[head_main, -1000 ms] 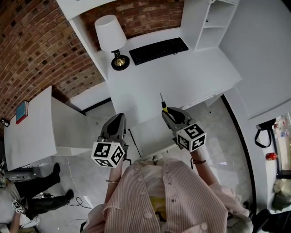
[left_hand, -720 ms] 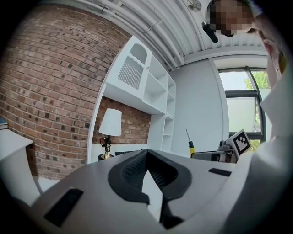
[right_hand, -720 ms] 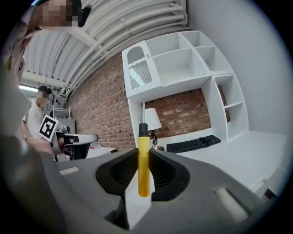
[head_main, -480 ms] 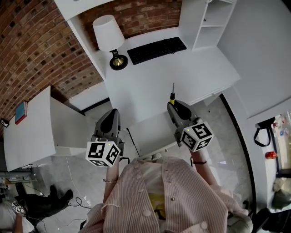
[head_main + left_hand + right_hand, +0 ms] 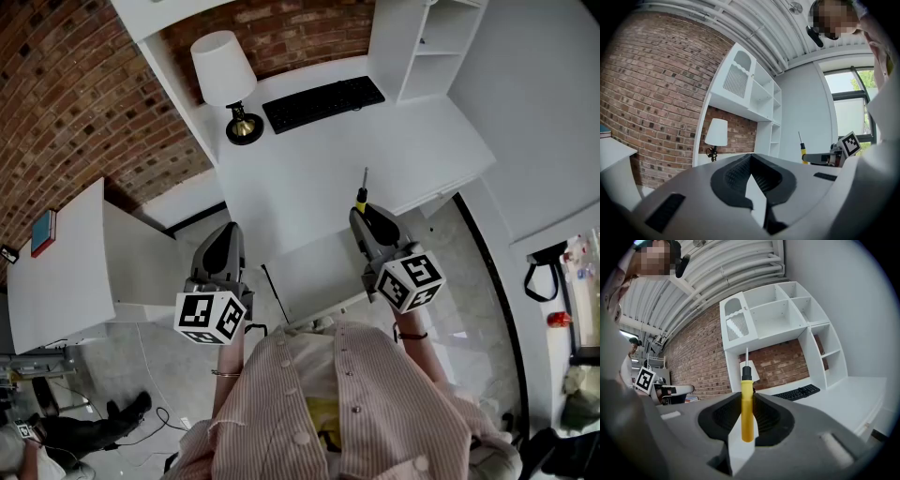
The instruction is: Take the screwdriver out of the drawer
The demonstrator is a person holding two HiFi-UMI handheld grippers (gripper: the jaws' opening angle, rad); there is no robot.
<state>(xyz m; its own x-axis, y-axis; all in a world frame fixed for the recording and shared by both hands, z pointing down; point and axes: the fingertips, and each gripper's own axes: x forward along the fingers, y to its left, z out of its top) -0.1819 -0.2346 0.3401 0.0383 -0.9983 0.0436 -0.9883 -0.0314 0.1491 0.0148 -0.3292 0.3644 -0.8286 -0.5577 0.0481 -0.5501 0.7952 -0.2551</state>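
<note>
Red brick wall [image 5: 75, 103] runs behind a white desk [image 5: 309, 178] that fills the middle of the head view. A tall white shelf unit [image 5: 427, 42] stands at the upper right. At the back of the desk, near the top of the frame, sit a lamp [image 5: 225, 75] with a white shade and a brass foot, and just to its right a black keyboard [image 5: 323, 101]. A lower white side table [image 5: 66, 272] lies at the left edge with a red and blue book [image 5: 44, 231] on it.

A person in a pink striped shirt [image 5: 337, 403] stands at the desk's near edge with a tool in each hand. Between the two tools, a white drawer [image 5: 314, 267] stands pulled out from under the desk front.

The right claw [image 5: 362, 212], right of centre, is clenched on the screwdriver [image 5: 746, 404]. In the right gripper view its two dark pads press the yellow handle from both sides. The handle stands upright between them, with a black collar and a thin metal shaft rising above. From overhead the shaft points toward the back of the desk. The screwdriver is out of the drawer, held over the desk's front edge.

The left claw [image 5: 750, 157], left of centre in the head view, holds nothing. In its own view the tips meet, with only pale background showing through the gap beneath them. It hangs beside the drawer's left side, well apart from the screwdriver.
</note>
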